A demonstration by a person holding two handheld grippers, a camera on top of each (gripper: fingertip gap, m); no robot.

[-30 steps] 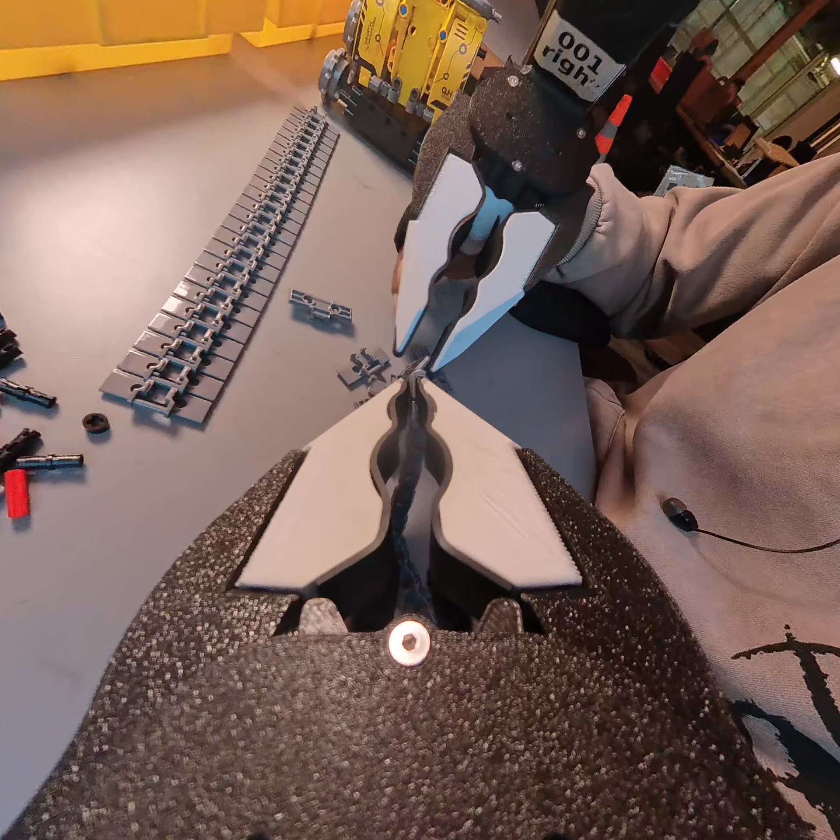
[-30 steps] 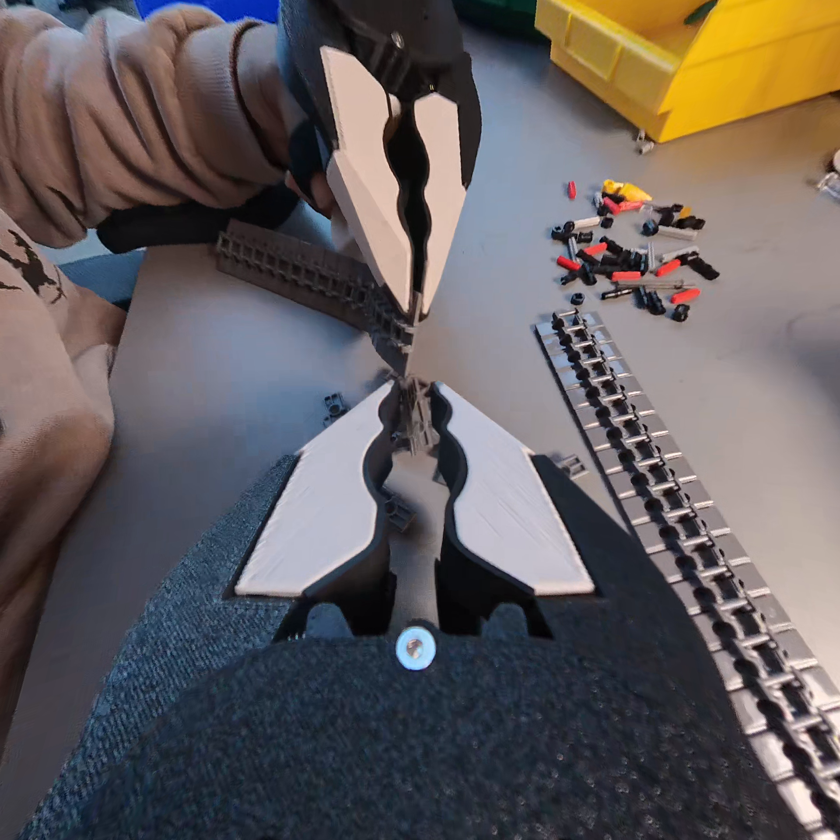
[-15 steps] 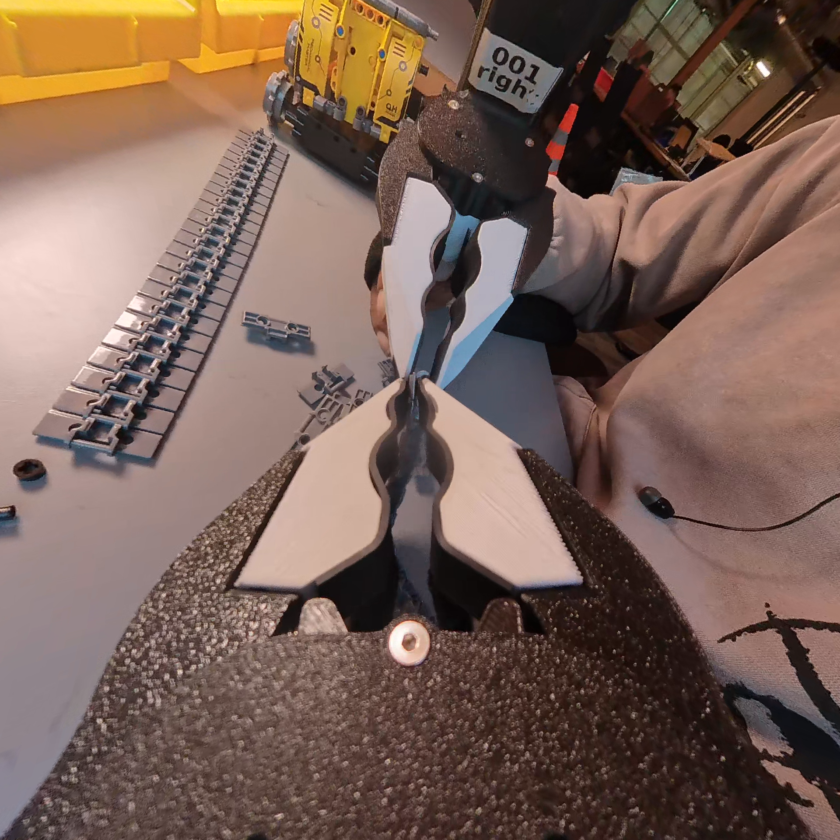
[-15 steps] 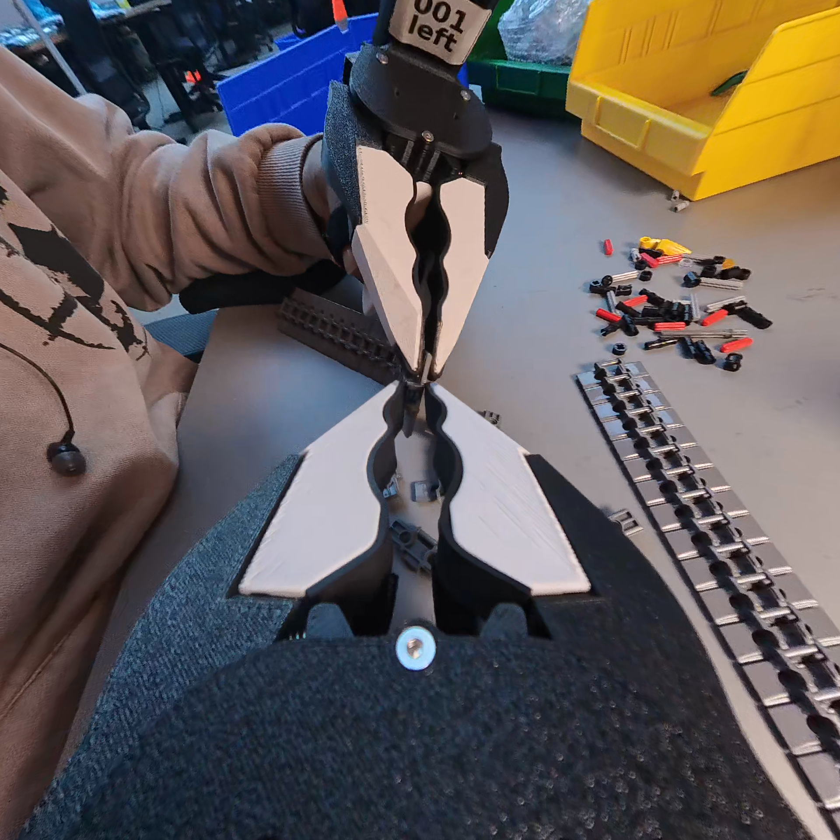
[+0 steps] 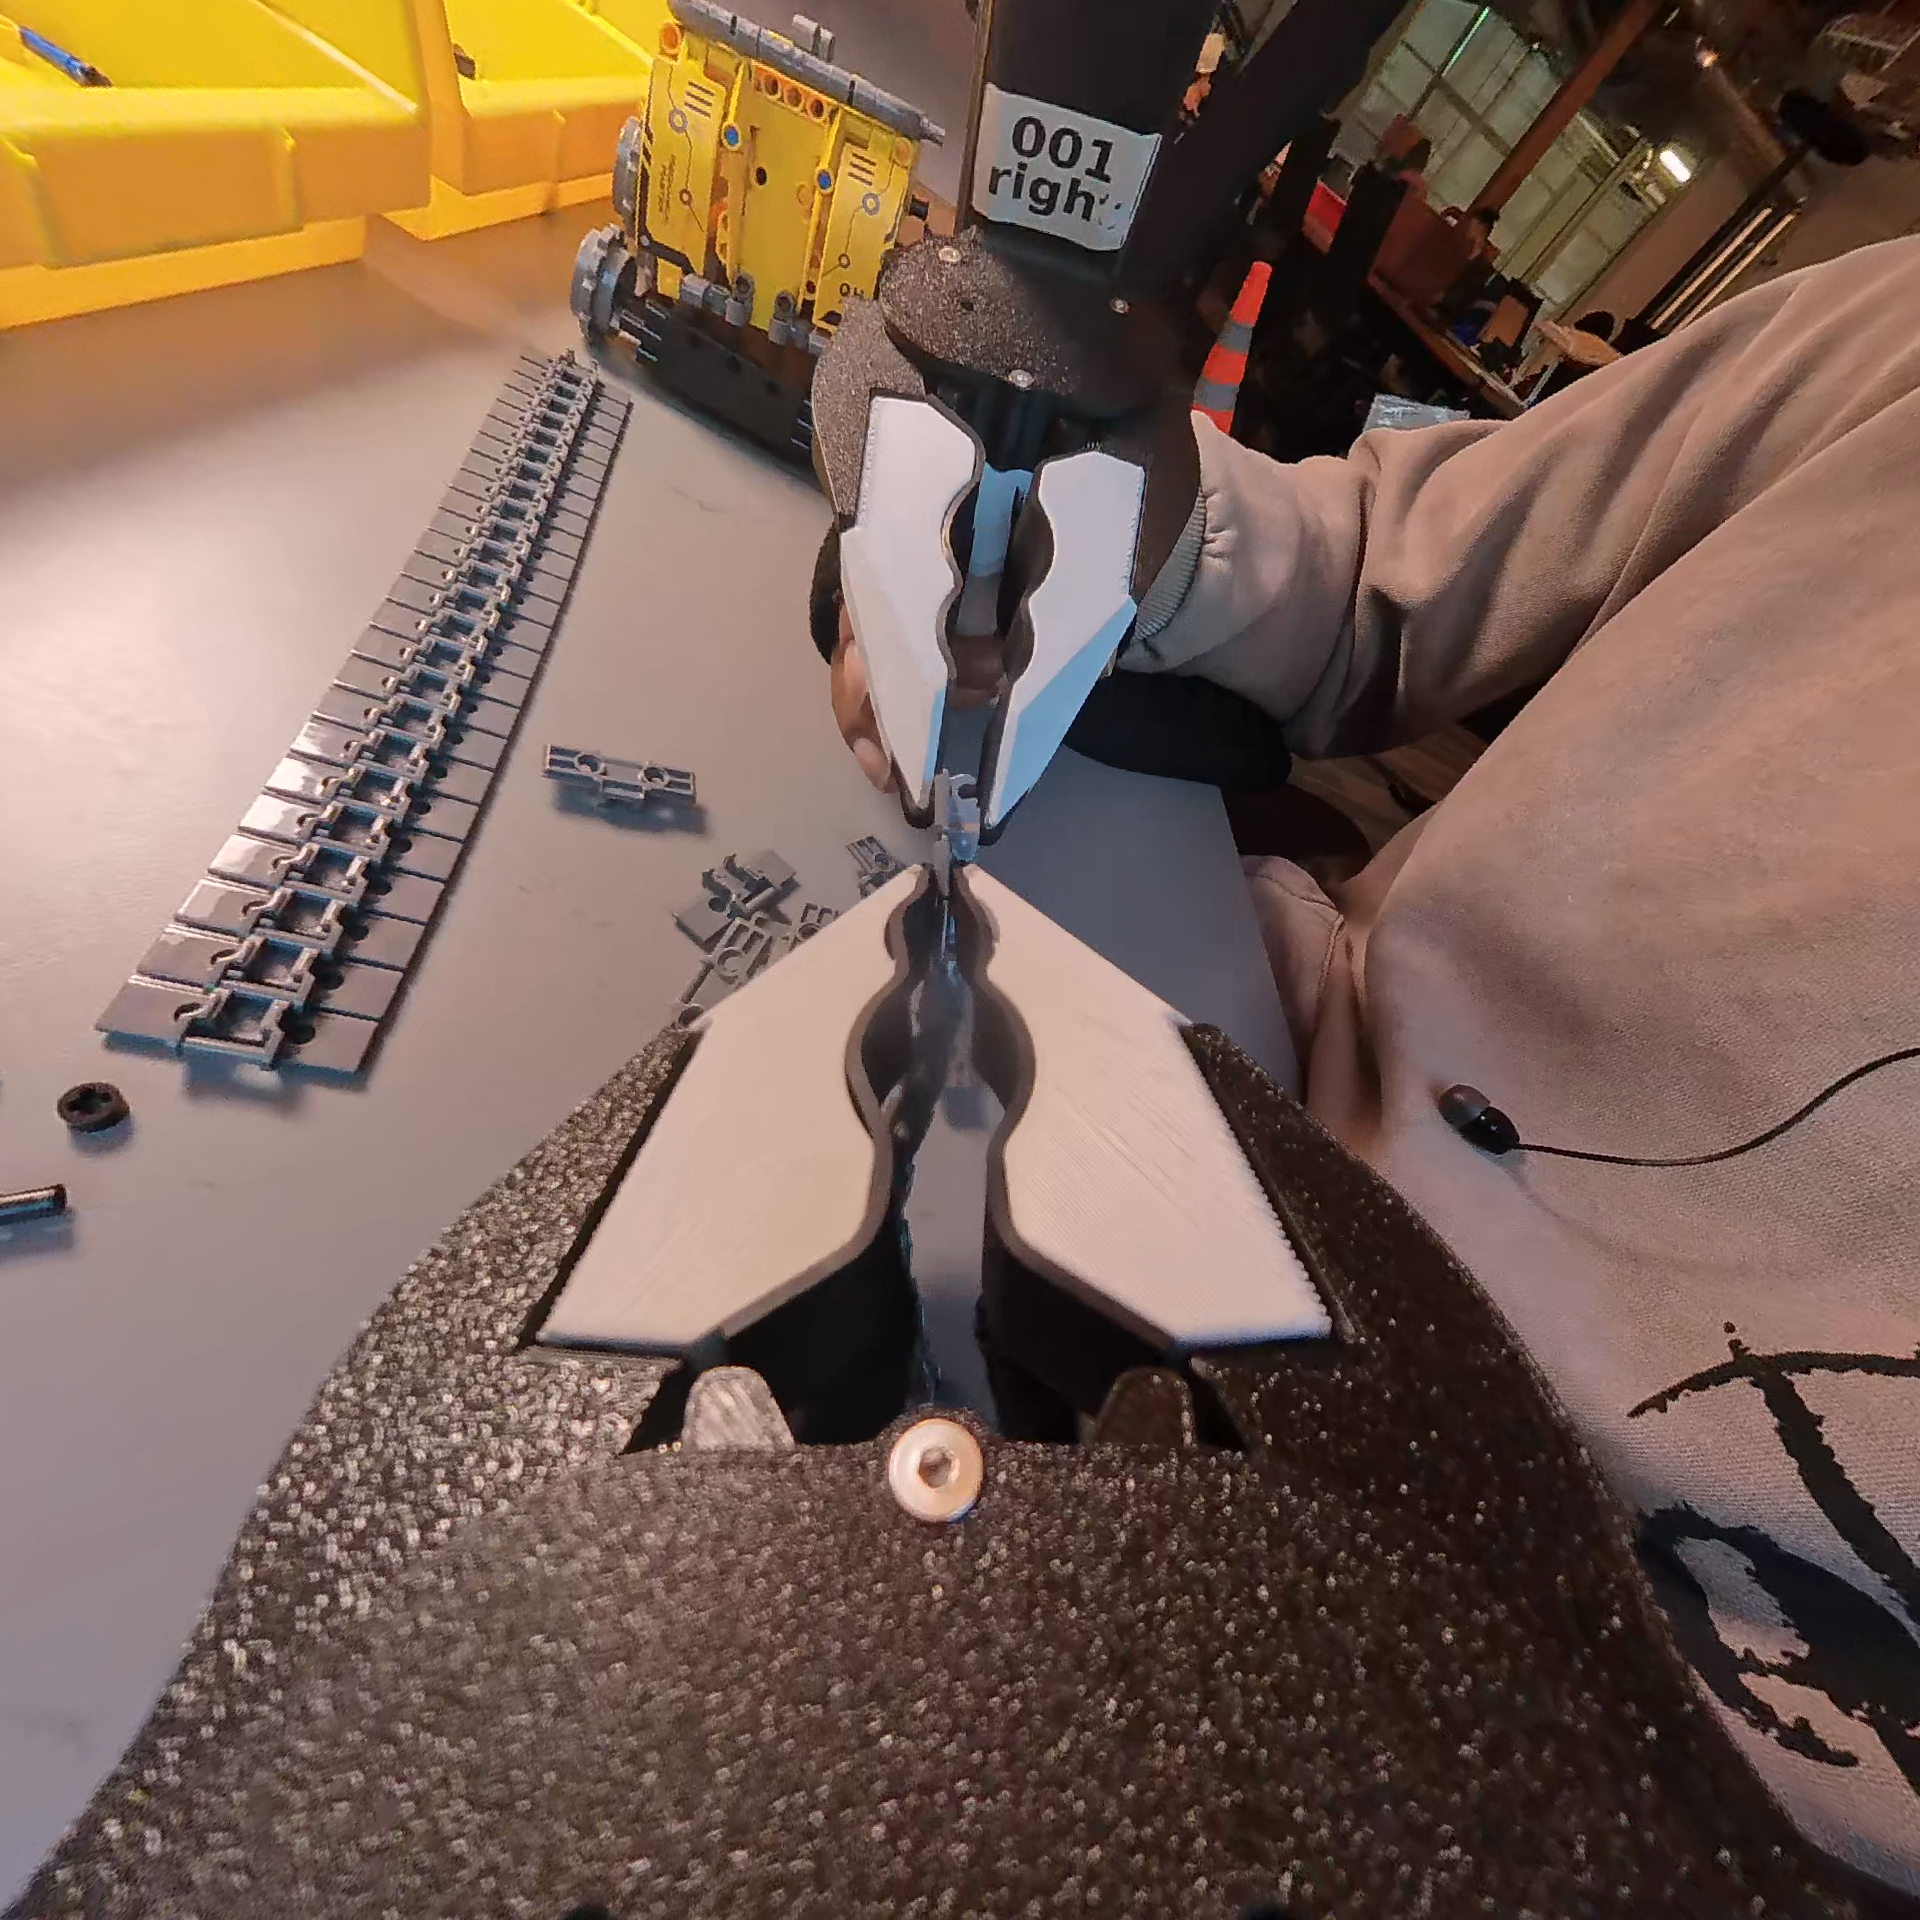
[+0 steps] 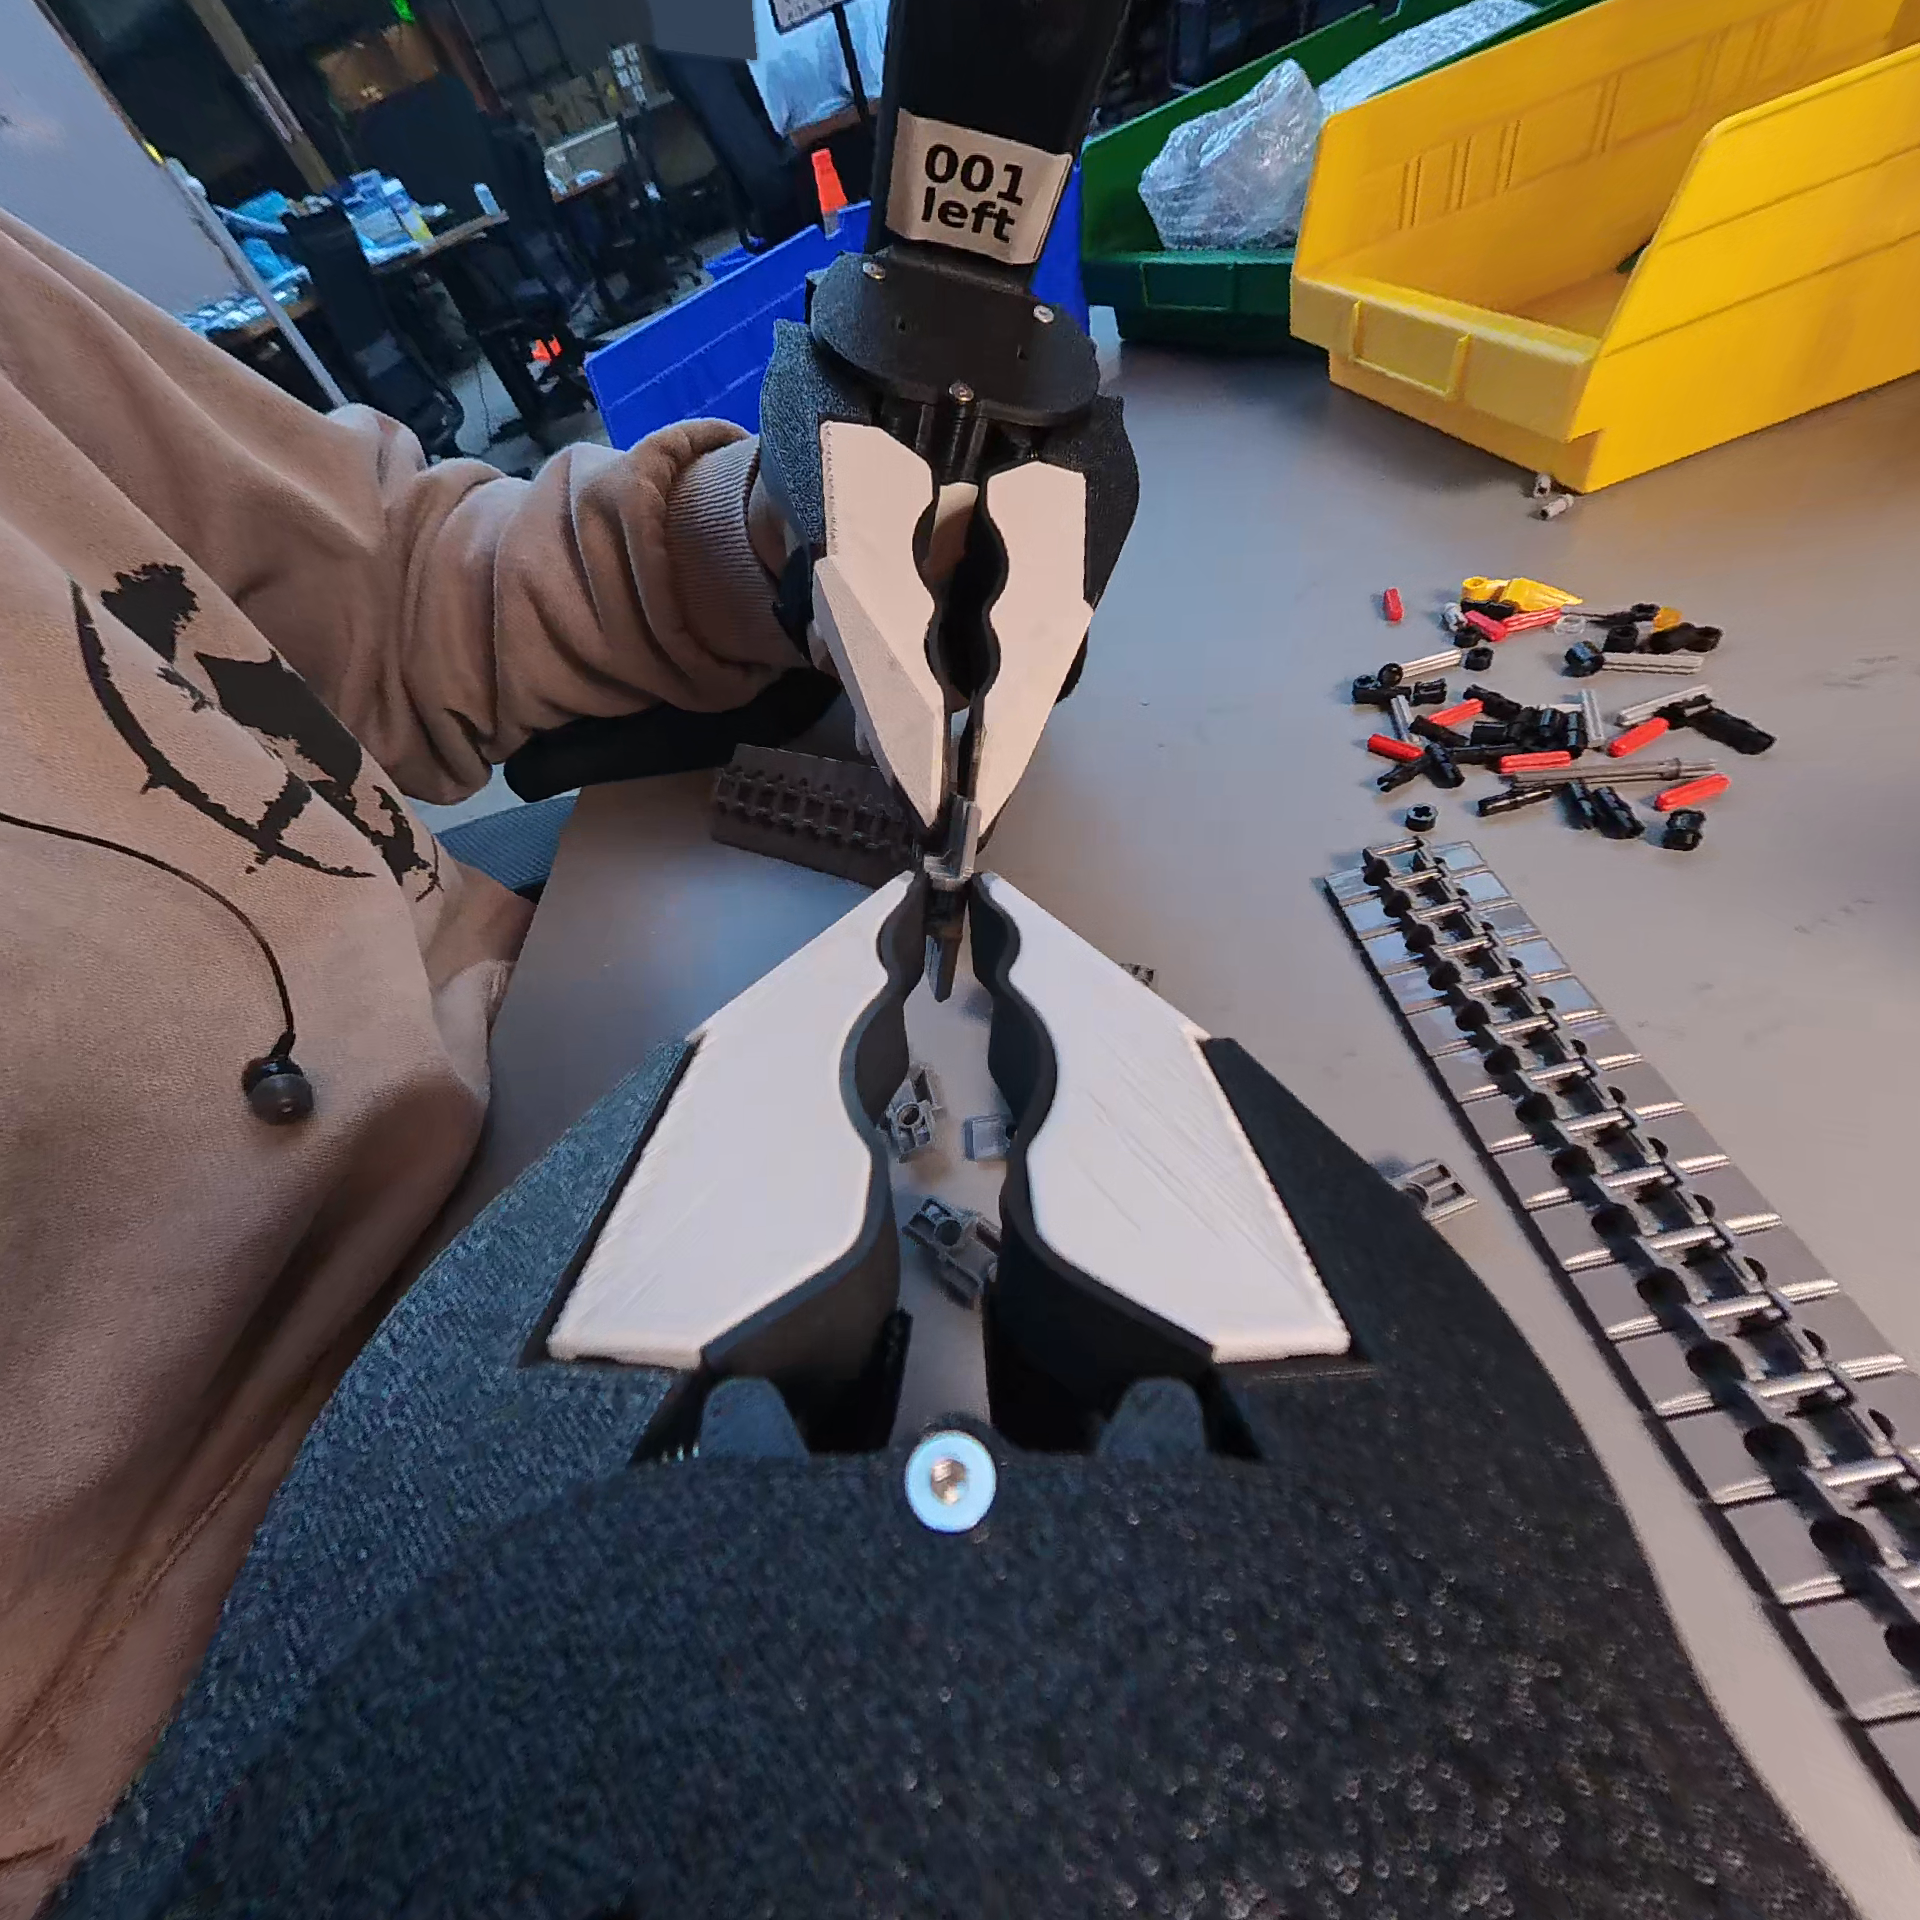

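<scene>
Both sets of jaws are pinched narrow, tip to tip above the worktop (image 6: pixel 1299 540) — the left gripper (image 5: pixel 940 883) holds the short track strip (image 6: pixel 800 805), the right gripper (image 6: pixel 943 883) a loose track link (image 6: pixel 958 836) — so, as I judge it, keep both square and press the link straight in.

Grey table (image 6: pixel 1351 499): long track strip (image 5: pixel 395 727), loose links (image 5: pixel 621 776), small pins pile (image 6: pixel 1558 707), yellow bins (image 6: pixel 1610 260)

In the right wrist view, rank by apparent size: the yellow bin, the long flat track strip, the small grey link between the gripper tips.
1. long track strip, though its near end lies close to the camera, so this is unsure against the bin
2. yellow bin, set farther back
3. grey link, clearly smallest
</scene>
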